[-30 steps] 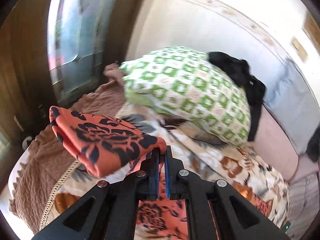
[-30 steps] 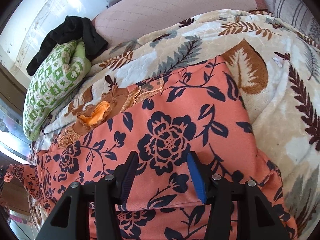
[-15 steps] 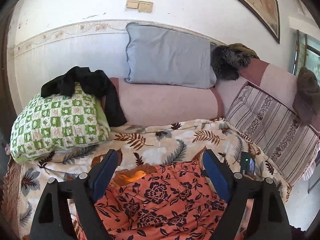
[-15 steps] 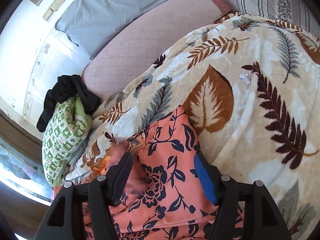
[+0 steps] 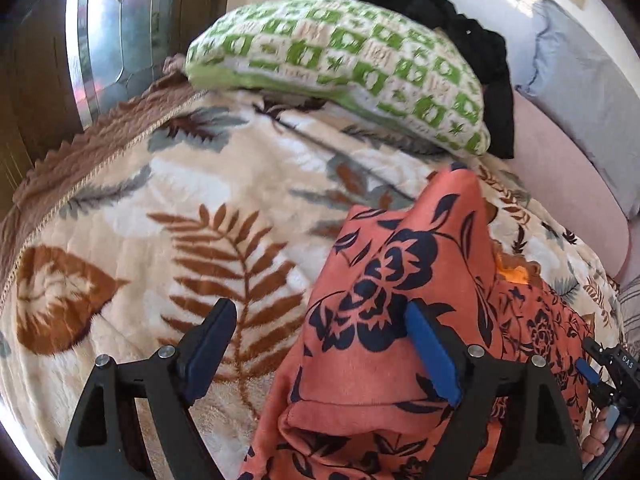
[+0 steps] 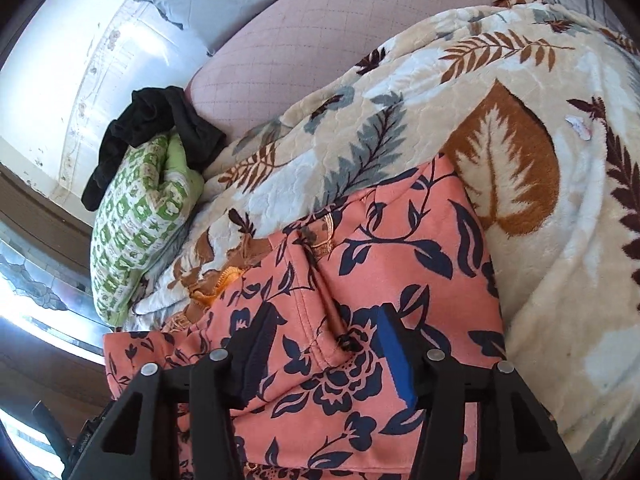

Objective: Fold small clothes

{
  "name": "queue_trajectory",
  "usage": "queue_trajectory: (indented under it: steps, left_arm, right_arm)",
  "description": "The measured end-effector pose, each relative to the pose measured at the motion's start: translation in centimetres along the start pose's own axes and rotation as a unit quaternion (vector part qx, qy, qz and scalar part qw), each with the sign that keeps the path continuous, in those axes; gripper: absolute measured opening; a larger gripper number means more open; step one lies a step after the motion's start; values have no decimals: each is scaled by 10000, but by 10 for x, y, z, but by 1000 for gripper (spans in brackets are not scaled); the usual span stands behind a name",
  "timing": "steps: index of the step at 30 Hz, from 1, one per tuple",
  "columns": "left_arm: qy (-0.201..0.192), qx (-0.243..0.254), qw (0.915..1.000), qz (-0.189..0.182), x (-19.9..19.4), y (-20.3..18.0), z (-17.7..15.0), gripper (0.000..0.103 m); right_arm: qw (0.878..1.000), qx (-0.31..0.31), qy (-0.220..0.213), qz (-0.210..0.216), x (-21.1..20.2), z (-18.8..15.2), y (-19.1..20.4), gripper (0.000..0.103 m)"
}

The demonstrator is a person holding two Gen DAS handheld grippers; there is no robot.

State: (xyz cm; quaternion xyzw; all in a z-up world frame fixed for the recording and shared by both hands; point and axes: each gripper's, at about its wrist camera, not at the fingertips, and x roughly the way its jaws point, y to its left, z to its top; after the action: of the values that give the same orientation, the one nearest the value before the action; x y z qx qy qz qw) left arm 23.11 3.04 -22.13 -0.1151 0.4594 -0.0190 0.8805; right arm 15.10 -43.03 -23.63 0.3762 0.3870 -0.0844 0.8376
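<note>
An orange garment [image 5: 400, 280] with dark blue flowers lies on the leaf-patterned blanket [image 5: 180, 200], one part folded over itself. My left gripper [image 5: 320, 350] hovers open and wide over the garment's left edge, pressing on nothing. My right gripper [image 5: 600, 364] shows at the lower right edge of the left wrist view, held by a hand. In the right wrist view the garment [image 6: 400, 264] fills the foreground. The right gripper [image 6: 326, 348] sits low over it, its jaws closing, with a raised fold of the cloth between them. Its pads stand apart from that fold.
A green-and-white checked pillow [image 5: 340, 56] lies at the blanket's far side with a black garment [image 5: 460, 32] draped on it. A grey pillow [image 5: 580, 80] and a pink cushion [image 6: 320, 40] line the wall. A brown quilt edge [image 5: 100, 136] and a glass pane [image 5: 104, 20] are at the left.
The left gripper let go of the orange fold it held, opened wide and came down beside the garment. A folded flap now lies between the right gripper's fingers, which widened, then narrowed.
</note>
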Motion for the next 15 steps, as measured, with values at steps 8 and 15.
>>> queue_trajectory:
  steps: [8,15]
  left_arm:
    - [330,380,9983,282,31,-16,-5,87]
    - [99,362,9990,232,23,-17,1,87]
  right_arm:
    - [9985,-530,32,-98,34,-10,15,35]
    - [9923,-1129,-232,-450,21,-22,41,10]
